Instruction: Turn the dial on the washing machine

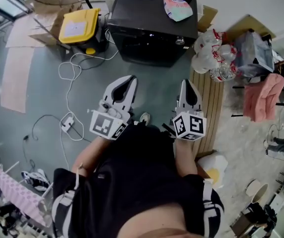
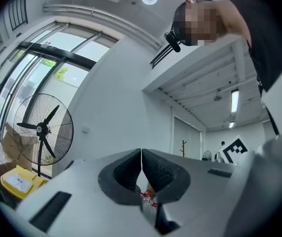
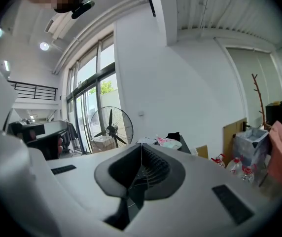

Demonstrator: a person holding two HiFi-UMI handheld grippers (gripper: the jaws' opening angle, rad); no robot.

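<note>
The black washing machine (image 1: 149, 33) stands on the floor ahead of me, with a small silvery dial (image 1: 179, 41) on its front near the right. A pink-and-green cloth (image 1: 176, 6) and a dark cap lie on its top. My left gripper (image 1: 130, 79) and right gripper (image 1: 186, 82) are held side by side, well short of the machine and touching nothing. In the left gripper view the jaws of my left gripper (image 2: 141, 152) meet with nothing between them. My right gripper (image 3: 141, 147) likewise has its jaws closed and empty. Both point up at the room.
A yellow-lidded box (image 1: 80, 26) sits left of the machine. White cables (image 1: 70, 76) and a power strip (image 1: 66, 123) trail over the floor at left. At right are water bottles (image 1: 214, 58), a slatted wooden board (image 1: 212, 108) and a pink cloth (image 1: 263, 95). A standing fan (image 2: 42, 130) is near the windows.
</note>
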